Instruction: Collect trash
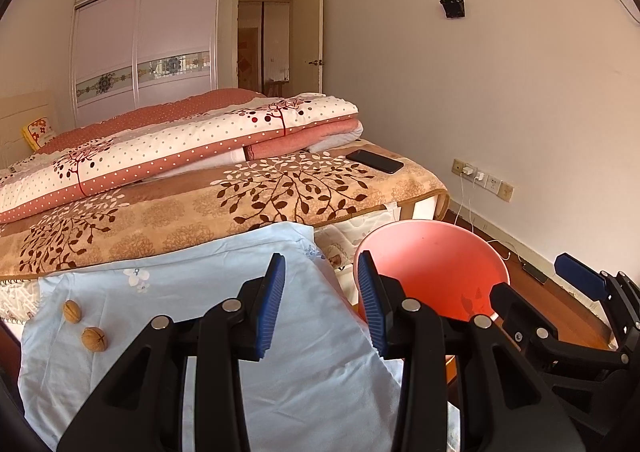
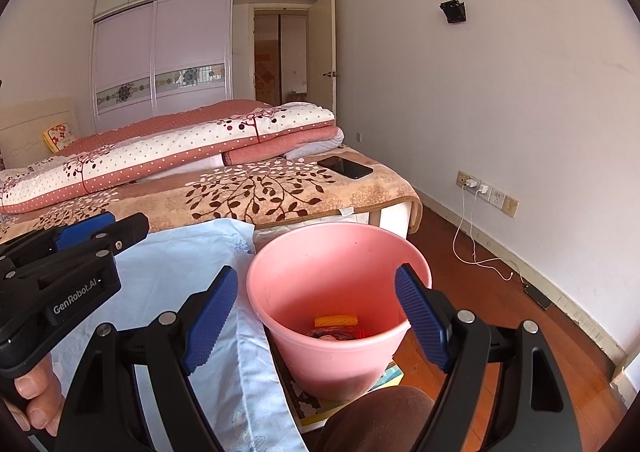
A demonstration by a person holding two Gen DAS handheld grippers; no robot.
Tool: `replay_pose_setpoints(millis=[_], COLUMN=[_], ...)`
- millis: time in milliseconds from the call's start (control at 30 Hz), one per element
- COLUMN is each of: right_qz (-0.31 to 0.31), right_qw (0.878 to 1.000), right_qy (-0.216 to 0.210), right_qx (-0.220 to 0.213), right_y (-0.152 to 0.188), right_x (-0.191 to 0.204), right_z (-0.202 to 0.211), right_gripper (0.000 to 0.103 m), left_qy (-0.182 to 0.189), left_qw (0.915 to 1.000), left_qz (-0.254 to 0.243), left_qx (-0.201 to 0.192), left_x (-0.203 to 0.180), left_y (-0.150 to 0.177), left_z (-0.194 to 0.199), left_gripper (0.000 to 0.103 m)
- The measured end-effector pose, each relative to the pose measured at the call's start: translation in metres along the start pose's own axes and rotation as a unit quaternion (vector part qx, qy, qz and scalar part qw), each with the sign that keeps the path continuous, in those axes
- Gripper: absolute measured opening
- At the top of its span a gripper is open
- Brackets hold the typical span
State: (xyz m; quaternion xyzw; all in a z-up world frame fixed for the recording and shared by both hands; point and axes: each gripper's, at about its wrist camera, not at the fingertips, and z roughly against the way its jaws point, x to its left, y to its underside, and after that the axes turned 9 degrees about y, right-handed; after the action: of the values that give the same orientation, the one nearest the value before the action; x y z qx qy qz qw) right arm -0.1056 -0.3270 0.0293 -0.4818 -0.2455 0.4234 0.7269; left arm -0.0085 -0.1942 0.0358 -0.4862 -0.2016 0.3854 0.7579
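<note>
Two walnuts [image 1: 72, 311] [image 1: 94, 339] lie on a light blue cloth [image 1: 168, 284] spread over the bed edge, at the left of the left wrist view. My left gripper [image 1: 322, 302] is open and empty, over the cloth next to the pink bucket [image 1: 436, 252]. My right gripper [image 2: 316, 318] is open and empty, its jaws spread wide over the pink bucket [image 2: 340, 248]. Inside the bucket lie an orange piece [image 2: 336, 320] and reddish scraps [image 2: 334, 333]. The left gripper also shows in the right wrist view [image 2: 80, 232], and the right one in the left wrist view [image 1: 576, 276].
A black phone [image 1: 374, 161] lies on the brown leaf-patterned blanket [image 1: 240, 196]. Folded quilts [image 1: 180, 148] are stacked behind. Chargers and white cables [image 2: 472, 236] run along the right wall onto the wooden floor [image 2: 500, 312]. The bucket stands on a box [image 2: 394, 374].
</note>
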Motion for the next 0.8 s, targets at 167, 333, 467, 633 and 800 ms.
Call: replay_pose_setpoints(millis=[167,333,467,633,800], right_qz=[0.001,0.005,0.008,0.015,0.024], right_qw=[1.000,1.000,1.000,1.000,1.000], right_qy=[0.001,0.001,0.001,0.002,-0.002], right_qx=[0.000,-0.001,-0.003,-0.003,-0.004], right_y=[0.002,0.001,0.001,0.001,0.000], right_x=[0.003,0.007,0.011,0.017,0.026], right_z=[0.006,0.010,0.013,0.016,0.016], right_gripper=[0.079,0.079,0.079,0.079,0.079], left_qy=[0.004,0.004,0.004,0.002,-0.001], left_qw=[1.0000,1.0000,0.9999,0.9999,0.9998], left_qz=[0.002,0.008,0.009,0.011,0.018], left_qx=[0.001,0.000,-0.005,-0.008,-0.009], left_x=[0.002,0.006,0.009,0.014,0.022], left_y=[0.003,0.004,0.005,0.006,0.007], left_z=[0.006,0.010,0.016,0.022,0.027], left_gripper=[0.038,0.038,0.038,0.038,0.038])
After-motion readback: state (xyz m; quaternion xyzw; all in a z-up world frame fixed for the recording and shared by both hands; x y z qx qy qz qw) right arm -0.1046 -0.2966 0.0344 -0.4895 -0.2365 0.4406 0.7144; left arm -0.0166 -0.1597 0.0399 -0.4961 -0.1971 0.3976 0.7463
